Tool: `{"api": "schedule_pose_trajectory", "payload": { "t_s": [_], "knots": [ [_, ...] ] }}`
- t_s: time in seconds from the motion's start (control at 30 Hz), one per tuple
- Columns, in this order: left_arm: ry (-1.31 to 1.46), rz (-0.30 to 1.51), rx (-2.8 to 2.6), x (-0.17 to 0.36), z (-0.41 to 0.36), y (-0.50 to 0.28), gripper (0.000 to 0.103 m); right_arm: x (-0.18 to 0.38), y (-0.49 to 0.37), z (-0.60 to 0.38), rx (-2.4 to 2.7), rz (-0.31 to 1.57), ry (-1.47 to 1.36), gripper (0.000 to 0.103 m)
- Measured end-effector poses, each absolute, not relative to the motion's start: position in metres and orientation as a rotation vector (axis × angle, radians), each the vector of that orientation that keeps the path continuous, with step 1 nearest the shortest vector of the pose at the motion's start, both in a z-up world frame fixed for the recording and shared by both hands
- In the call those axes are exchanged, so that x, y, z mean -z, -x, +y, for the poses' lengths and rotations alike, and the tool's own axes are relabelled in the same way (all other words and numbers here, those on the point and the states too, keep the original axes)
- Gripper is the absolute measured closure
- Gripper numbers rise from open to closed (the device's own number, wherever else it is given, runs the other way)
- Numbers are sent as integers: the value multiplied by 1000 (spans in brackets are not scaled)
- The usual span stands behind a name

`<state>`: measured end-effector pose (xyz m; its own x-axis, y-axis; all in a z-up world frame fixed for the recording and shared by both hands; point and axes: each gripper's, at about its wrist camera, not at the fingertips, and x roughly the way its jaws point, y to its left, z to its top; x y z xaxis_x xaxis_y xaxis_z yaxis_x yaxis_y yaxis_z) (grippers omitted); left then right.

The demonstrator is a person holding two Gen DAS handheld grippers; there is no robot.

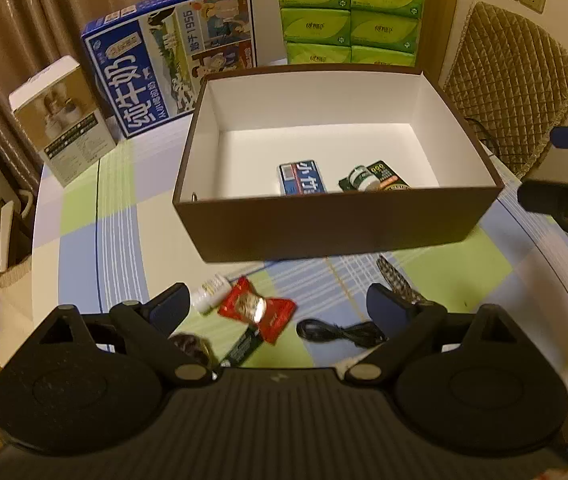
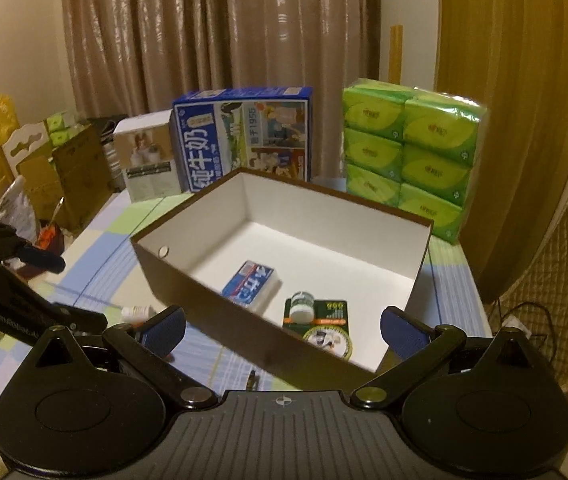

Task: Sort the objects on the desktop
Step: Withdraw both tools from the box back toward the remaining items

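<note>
On the checked counter (image 1: 84, 240), crowded: red snack packet (image 1: 258, 310) overlapped white bottle (image 1: 212, 294) between left gripper (image 1: 280, 308) fingers, spread empty like right gripper (image 2: 282, 330); likely double-grab.

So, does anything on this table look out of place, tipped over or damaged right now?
Nothing damaged or spilled. The small white bottle lies on its side beside the red snack packet, and the black cable sits loosely bunched, all on the tablecloth in front of the brown box: ordinary unsorted clutter.
</note>
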<state>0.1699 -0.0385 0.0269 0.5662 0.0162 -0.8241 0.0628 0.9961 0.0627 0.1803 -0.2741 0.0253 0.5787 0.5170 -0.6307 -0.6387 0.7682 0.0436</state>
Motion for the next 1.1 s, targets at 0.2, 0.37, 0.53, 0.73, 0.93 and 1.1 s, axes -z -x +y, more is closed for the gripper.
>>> {"api": "schedule_pose_trajectory", "payload": {
  "t_s": [0.2,0.37,0.53,0.73,0.93,1.1],
  "knots": [
    [-85,969,20,-25,-37,-147,10,-16,-158,-278,-691,700,206,2],
    [-71,970,19,-23,-36,-134,10,-10,-148,-282,-684,728,214,2],
    [-71,967,51,-17,-40,-123,10,-3,-145,-285,-689,770,194,2],
    [-61,1000,66,0,-42,-114,10,14,-137,-285,-694,828,223,2],
    [-79,1026,50,15,-41,-106,10,34,-128,-280,-702,871,258,2],
    [-72,1057,53,28,-40,-100,10,53,-122,-274,-726,914,279,2]
  ]
}}
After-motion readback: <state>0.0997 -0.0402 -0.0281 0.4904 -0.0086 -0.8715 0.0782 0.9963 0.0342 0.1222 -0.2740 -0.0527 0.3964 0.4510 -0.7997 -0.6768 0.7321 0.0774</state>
